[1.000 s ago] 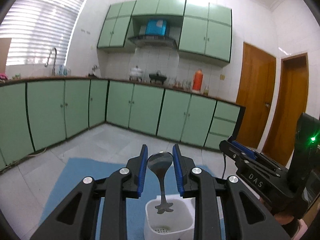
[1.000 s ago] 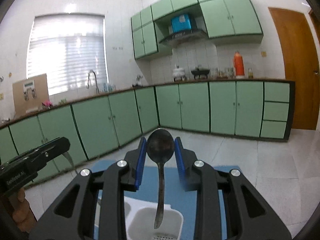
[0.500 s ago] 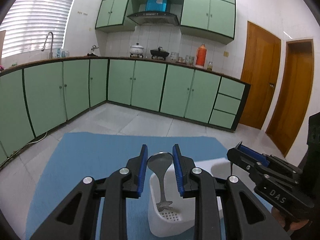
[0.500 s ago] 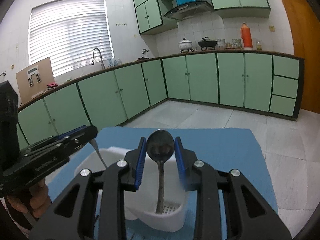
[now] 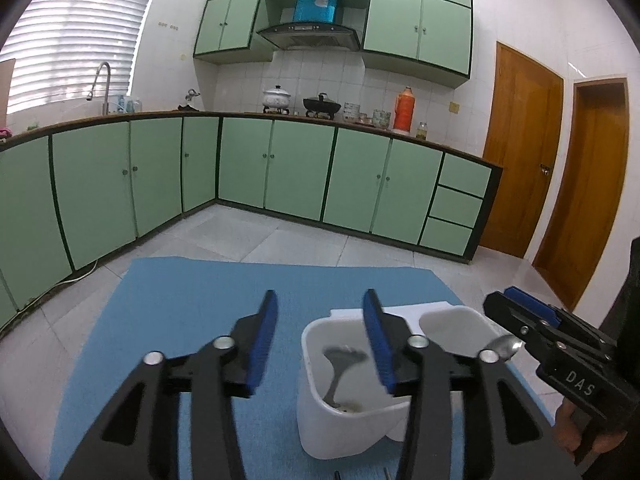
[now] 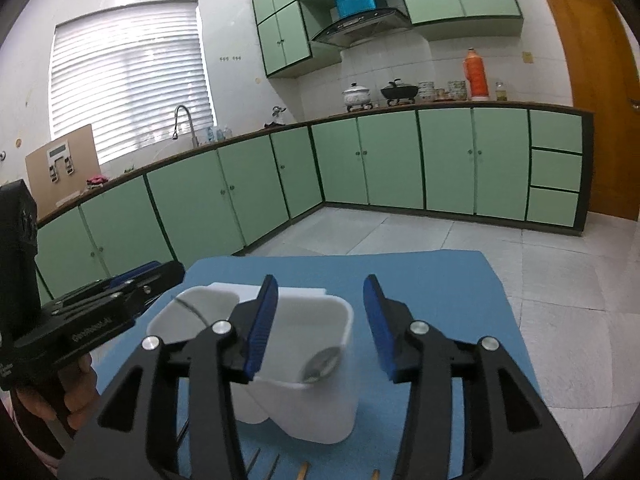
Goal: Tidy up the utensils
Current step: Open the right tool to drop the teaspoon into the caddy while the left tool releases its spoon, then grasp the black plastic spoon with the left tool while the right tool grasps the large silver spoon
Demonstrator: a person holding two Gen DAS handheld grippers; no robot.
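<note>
On the blue mat in the green kitchen, both grippers, left gripper and right gripper, have just sprung open; each spoon now sits in the white holder at 6 o'clock, so two utensils are stowed.

Before you, a matt blue cloth-like mat, a smooth white plastic utensil caddy low in the frame, a shiny metal spoon inside it, your grippers' matt black plastic arms with blue rubbery-looking pads, glossy floor tiles behind.
</note>
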